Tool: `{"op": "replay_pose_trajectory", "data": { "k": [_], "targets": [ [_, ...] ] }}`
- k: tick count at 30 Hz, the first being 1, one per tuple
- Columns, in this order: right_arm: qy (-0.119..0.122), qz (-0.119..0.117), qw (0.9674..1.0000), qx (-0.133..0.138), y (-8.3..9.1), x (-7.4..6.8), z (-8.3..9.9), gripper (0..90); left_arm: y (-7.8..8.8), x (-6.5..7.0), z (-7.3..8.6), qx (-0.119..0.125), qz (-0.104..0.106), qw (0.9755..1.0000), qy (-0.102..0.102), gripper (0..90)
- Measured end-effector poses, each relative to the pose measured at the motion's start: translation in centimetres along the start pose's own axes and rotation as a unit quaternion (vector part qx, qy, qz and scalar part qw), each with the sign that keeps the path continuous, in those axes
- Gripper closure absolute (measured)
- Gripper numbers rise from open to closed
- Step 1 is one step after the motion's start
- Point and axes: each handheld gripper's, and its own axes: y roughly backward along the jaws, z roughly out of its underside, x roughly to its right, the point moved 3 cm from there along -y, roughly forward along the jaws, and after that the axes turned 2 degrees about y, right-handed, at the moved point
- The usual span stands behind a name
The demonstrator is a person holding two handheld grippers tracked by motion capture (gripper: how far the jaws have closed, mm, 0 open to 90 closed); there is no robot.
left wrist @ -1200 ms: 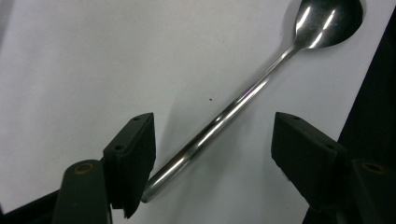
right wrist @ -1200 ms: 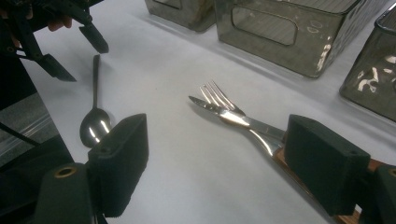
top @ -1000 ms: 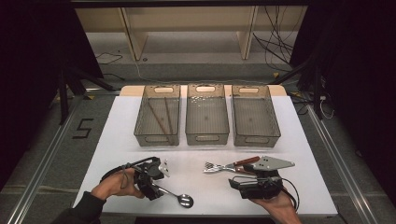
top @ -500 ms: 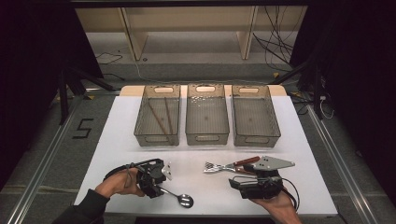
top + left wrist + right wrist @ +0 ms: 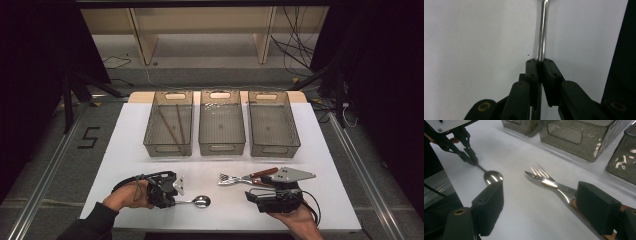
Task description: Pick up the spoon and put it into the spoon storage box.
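A metal spoon [image 5: 201, 201] lies near the table's front edge, bowl to the right. My left gripper [image 5: 175, 201] has just been closing and is now shut on the spoon's handle [image 5: 542, 30], pads pressed on both sides of it. From the right gripper view, the left gripper [image 5: 472, 160] pinches the handle just behind the bowl of the spoon [image 5: 492, 177]. My right gripper [image 5: 251, 195] rests open at the front right. A fork [image 5: 539, 171] and a knife [image 5: 541, 180] lie crossed between its wide jaws, untouched.
Three clear bins stand in a row at the back: the left bin [image 5: 169, 145] holds two chopsticks [image 5: 172, 125], the middle bin [image 5: 221, 145] and the right bin [image 5: 274, 145] look bare. White table [image 5: 130, 150] surface lies between bins and cutlery.
The left gripper's jaws have closed onto the spoon's handle. Both hands stayed in place, and the spoon, fork and knife have not moved.
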Motion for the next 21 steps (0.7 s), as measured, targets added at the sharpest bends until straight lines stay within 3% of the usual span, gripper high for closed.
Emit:
{"op": "replay_pose_trajectory", "data": {
  "k": [10,21],
  "targets": [
    [-0.001,0.000,1.0000,-0.002,0.01,0.04,0.02,23.5,0.07,-0.07,0.07,0.000,0.003,1.0000,-0.005,83.5],
    [-0.001,0.000,1.0000,-0.002,0.00,0.01,0.02,23.5,0.41,-0.28,-0.06,0.005,0.012,0.9993,0.036,83.9]
  ]
}}
